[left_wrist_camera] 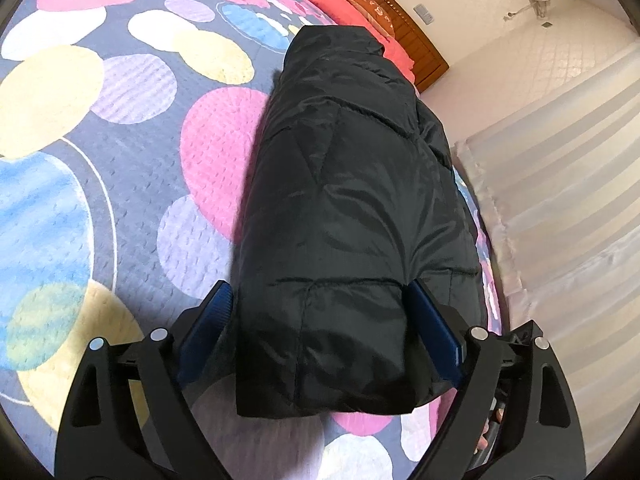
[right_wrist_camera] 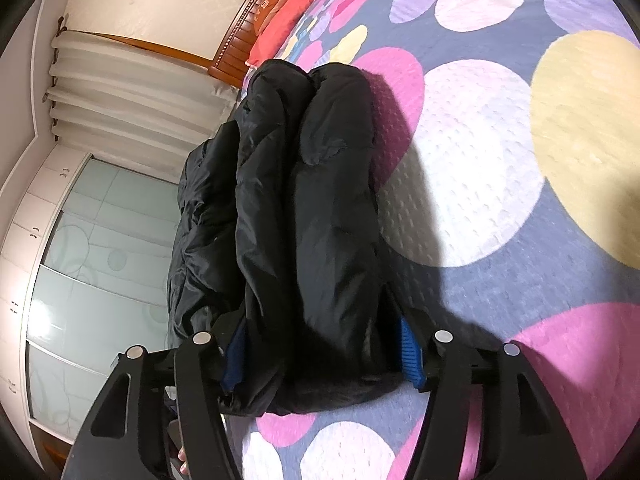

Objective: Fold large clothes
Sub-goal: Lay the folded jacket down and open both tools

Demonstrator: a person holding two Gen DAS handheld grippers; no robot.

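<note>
We stood at the near end of the folded jacket, a gripper on each side of it.

The black jacket (left_wrist_camera: 344,208) lay on the bed (left_wrist_camera: 120,128) as a thick bundle, its long axis running straight away from us toward the headboard (left_wrist_camera: 404,28). Our left gripper (left_wrist_camera: 320,324) straddled the jacket's near end, jaws apart, one pad clear of the fabric, the other just beside it. Our right gripper (right_wrist_camera: 320,344) straddled that end too, jaws partly apart; whether its pads pressed the cloth we could not tell, as folds hid them. Neither looked nearer.
</note>
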